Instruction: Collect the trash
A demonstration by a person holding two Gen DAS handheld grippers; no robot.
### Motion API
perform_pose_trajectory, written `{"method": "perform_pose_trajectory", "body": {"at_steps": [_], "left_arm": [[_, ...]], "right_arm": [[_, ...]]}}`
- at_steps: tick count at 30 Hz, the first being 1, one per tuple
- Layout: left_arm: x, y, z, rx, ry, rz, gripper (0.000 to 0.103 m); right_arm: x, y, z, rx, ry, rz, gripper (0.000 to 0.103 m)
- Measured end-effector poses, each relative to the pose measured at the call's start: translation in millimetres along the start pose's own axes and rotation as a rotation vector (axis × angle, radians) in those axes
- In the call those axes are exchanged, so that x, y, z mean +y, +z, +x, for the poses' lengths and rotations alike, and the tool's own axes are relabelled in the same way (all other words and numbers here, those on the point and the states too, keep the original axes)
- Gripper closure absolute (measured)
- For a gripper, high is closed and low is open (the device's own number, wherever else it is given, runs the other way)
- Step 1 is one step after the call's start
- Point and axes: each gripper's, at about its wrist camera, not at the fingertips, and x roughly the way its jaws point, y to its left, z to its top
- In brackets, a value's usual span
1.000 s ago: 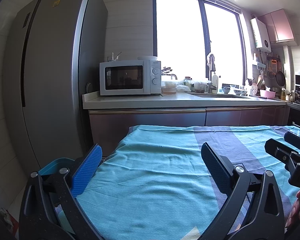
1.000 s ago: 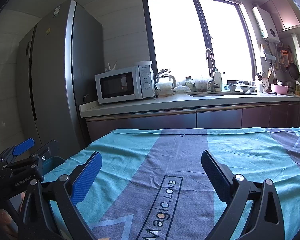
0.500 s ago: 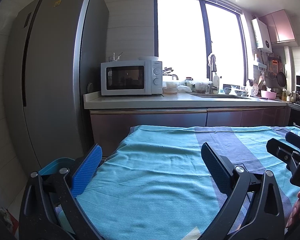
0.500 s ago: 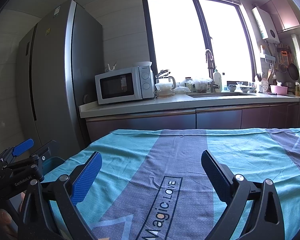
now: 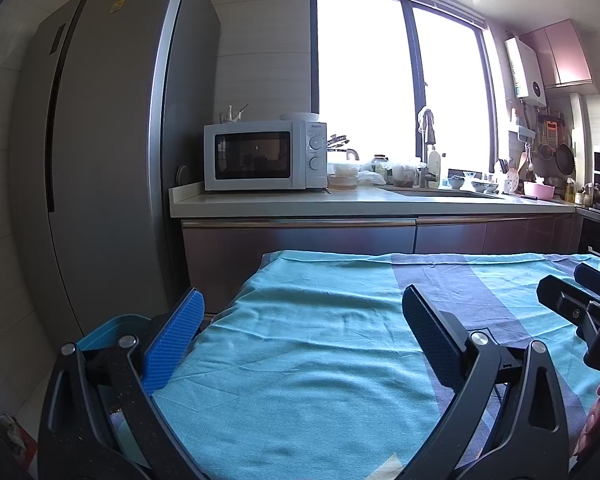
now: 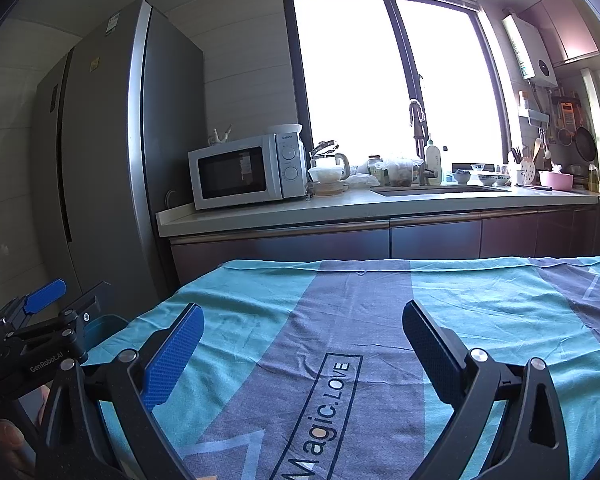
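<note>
My left gripper [image 5: 302, 330] is open and empty over the left part of a table covered by a teal and grey-purple cloth [image 5: 320, 360]. My right gripper [image 6: 302, 334] is open and empty over the cloth's middle, above the "Magic.LOVE" print [image 6: 324, 412]. A blue bin [image 5: 104, 332] stands off the table's left edge, partly hidden behind my left finger; its rim also shows in the right wrist view [image 6: 102, 326]. No trash shows on the cloth. Each gripper appears at the edge of the other's view.
A tall grey fridge [image 5: 100, 160] stands at left. A counter [image 5: 360, 202] behind the table carries a white microwave [image 5: 264, 156], a sink, bowls and bottles under a bright window. Cabinets and hanging utensils are at right.
Both views have shifted very slightly; the grippers stay open and hold nothing.
</note>
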Motion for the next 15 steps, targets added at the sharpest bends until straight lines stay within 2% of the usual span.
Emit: {"method": "perform_pose_trajectory", "body": {"at_steps": [15], "left_arm": [[-3.0,-0.4,-2.1,-0.018,0.01,0.007,0.005]], "right_arm": [[-1.8,0.3,-1.7,-0.011,-0.01,0.001,0.007]]}}
